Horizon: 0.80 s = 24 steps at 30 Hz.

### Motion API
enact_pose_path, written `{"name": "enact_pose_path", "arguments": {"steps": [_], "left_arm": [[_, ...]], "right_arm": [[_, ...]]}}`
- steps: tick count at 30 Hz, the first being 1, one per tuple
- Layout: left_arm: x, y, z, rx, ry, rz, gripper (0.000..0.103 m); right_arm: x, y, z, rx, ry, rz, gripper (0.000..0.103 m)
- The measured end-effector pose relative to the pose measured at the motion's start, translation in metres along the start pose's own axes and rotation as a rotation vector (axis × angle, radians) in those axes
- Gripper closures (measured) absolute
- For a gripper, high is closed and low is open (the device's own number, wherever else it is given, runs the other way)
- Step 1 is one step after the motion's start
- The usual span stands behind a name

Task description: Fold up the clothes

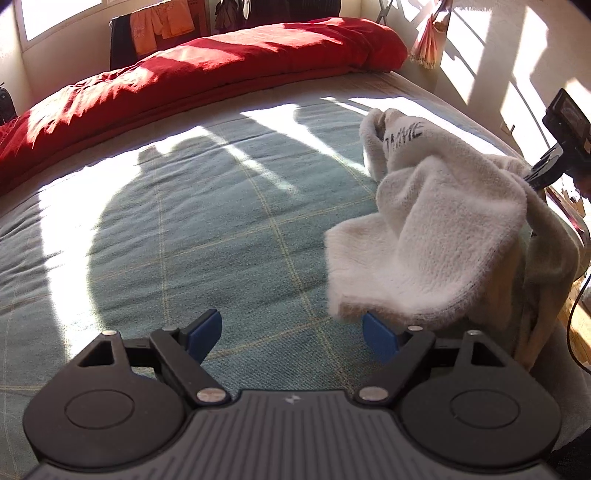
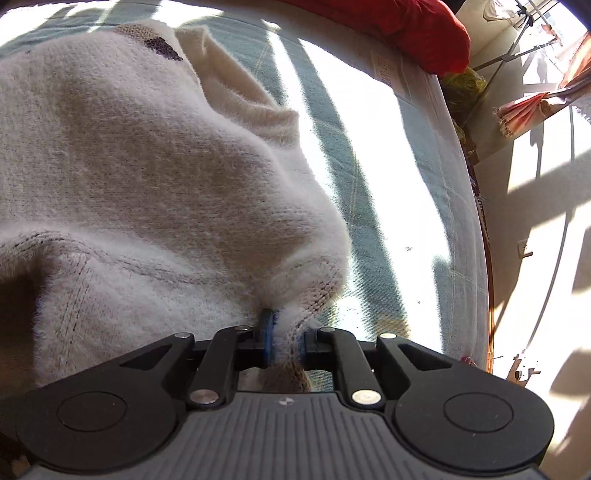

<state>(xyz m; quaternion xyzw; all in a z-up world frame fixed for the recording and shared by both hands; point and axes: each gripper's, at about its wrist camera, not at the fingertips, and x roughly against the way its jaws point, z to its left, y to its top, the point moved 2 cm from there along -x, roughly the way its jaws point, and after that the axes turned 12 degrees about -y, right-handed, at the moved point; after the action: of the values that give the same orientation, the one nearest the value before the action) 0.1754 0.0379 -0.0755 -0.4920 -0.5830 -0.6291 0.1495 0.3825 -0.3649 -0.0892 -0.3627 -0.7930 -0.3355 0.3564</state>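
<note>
A fluffy white knit sweater (image 1: pixel 436 221) with dark lettering is held up above the right side of the bed. My right gripper (image 2: pixel 287 343) is shut on a bunched edge of the sweater (image 2: pixel 147 166), which fills the left of the right wrist view. My left gripper (image 1: pixel 291 334) is open and empty, low over the bed; its right blue pad sits just under the sweater's hanging hem. The right gripper's body (image 1: pixel 561 140) shows at the right edge of the left wrist view, behind the sweater.
The bed has a teal checked cover (image 1: pixel 207 236) with sun patches and shadows. A red duvet (image 1: pixel 207 70) lies bunched along the far side. The bed's right edge (image 2: pixel 465 221) drops to a sunlit floor. A drying rack with orange clothes (image 1: pixel 159 26) stands behind.
</note>
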Motion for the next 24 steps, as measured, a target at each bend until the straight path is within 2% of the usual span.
{"name": "enact_pose_path", "arguments": {"steps": [5,11,16,18,24], "left_arm": [[-0.002,0.008,-0.013,-0.036,-0.036,0.009,0.019],[-0.002,0.011,-0.027,-0.061,-0.091,-0.006,0.015],[-0.001,0.009,-0.029,-0.056,-0.108,-0.013,0.015],[0.0,0.008,-0.027,-0.053,-0.114,-0.018,0.015],[0.0,0.003,-0.02,-0.017,-0.132,-0.026,0.014]], "right_arm": [[0.017,0.001,-0.007,-0.034,0.063,-0.042,0.079],[0.058,0.007,-0.018,-0.05,0.136,-0.098,0.078],[0.084,0.014,-0.026,-0.059,0.132,-0.168,0.069],[0.088,0.02,-0.033,-0.086,0.164,-0.185,0.069],[0.12,0.048,-0.006,-0.056,0.25,-0.226,0.069]]}}
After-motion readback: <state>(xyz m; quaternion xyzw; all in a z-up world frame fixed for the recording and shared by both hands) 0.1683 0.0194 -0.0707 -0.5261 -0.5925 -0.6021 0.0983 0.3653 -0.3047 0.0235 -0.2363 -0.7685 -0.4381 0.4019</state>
